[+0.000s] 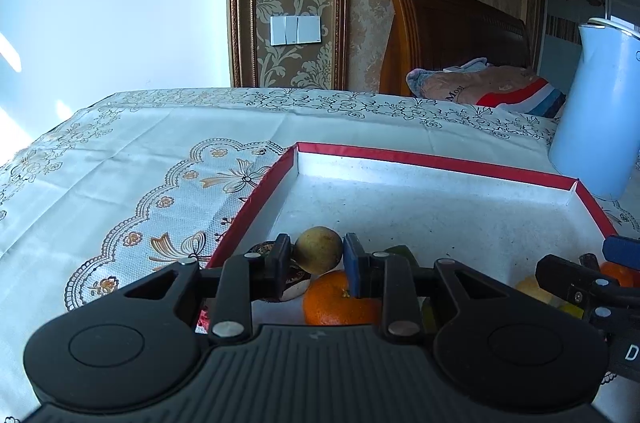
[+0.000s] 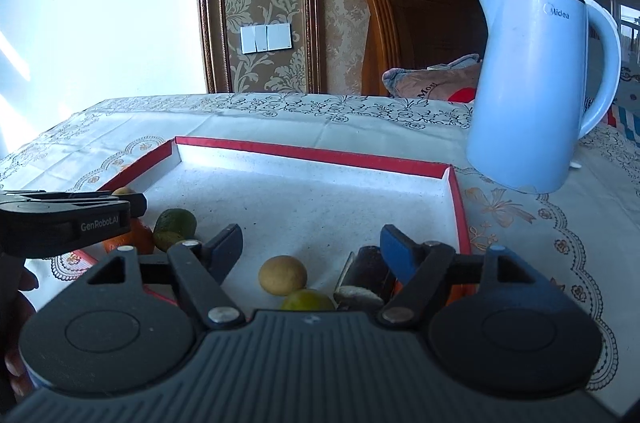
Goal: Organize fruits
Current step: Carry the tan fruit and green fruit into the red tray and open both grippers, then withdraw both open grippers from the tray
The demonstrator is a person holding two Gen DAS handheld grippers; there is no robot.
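Note:
A red-rimmed shallow box (image 1: 420, 159) with a white floor (image 2: 320, 195) lies on the table. My left gripper (image 1: 318, 251) is shut on a small yellow-brown round fruit (image 1: 320, 249), held above an orange (image 1: 340, 299) and a dark sliced fruit (image 1: 294, 281). My right gripper (image 2: 311, 243) is open over the box's near part. Below it lie a tan round fruit (image 2: 283, 274), a yellow-green citrus (image 2: 307, 300) and a dark cut fruit piece (image 2: 366, 273). Green fruits (image 2: 175, 228) lie to the left, beside the left gripper.
A light blue electric kettle (image 2: 536, 83) stands on the table just right of the box's far corner. The floral lace tablecloth (image 1: 140, 163) covers the table. A wooden headboard (image 1: 452, 27) and pillow (image 1: 476, 85) lie beyond the far edge.

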